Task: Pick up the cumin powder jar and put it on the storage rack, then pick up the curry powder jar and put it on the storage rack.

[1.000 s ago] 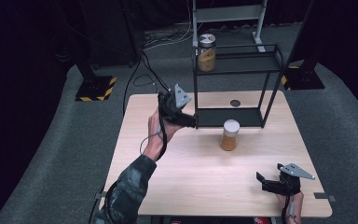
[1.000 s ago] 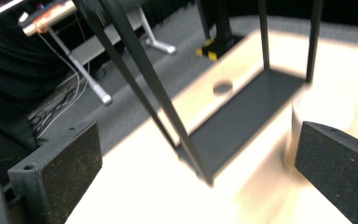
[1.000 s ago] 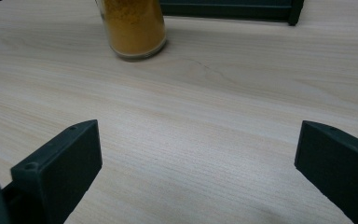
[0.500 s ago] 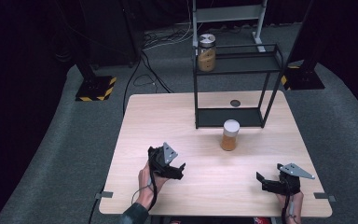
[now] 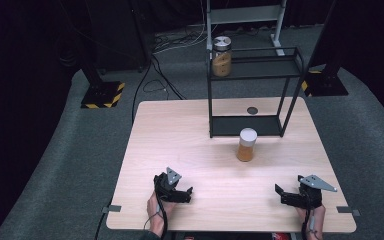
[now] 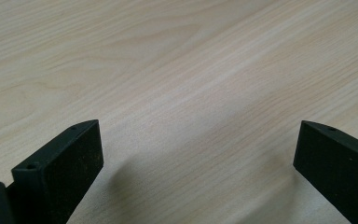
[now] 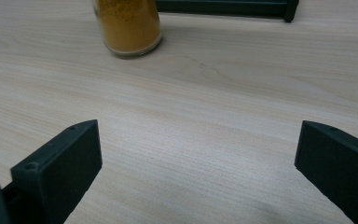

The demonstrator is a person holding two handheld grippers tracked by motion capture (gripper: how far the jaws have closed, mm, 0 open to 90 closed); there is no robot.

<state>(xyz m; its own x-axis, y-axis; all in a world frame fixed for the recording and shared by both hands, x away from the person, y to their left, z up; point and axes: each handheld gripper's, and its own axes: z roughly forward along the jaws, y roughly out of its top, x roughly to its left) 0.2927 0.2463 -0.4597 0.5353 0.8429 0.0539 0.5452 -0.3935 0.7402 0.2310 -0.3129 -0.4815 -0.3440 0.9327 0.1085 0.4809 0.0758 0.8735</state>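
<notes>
Both grippers low at near table edge, jaws wide apart, nothing held: left gripper (image 5: 187, 193), right gripper (image 5: 283, 194). Spice jar (image 5: 247, 145) upright mid-table, just before rack (image 5: 252, 95). Risk: tall jar probably tips if one jaw lands first.

Recording studio or laboratory bay, not a home. Pale wooden table (image 5: 190, 135) at centre frame on grey carpet (image 5: 70, 165), backed by black darkness. Hazard-striped stand base (image 5: 101, 94) at upper left, a second one (image 5: 325, 84) at upper right. Loose cables (image 5: 157, 75) across the floor above the table. Grey metal frame (image 5: 245, 15) at top centre.
</notes>
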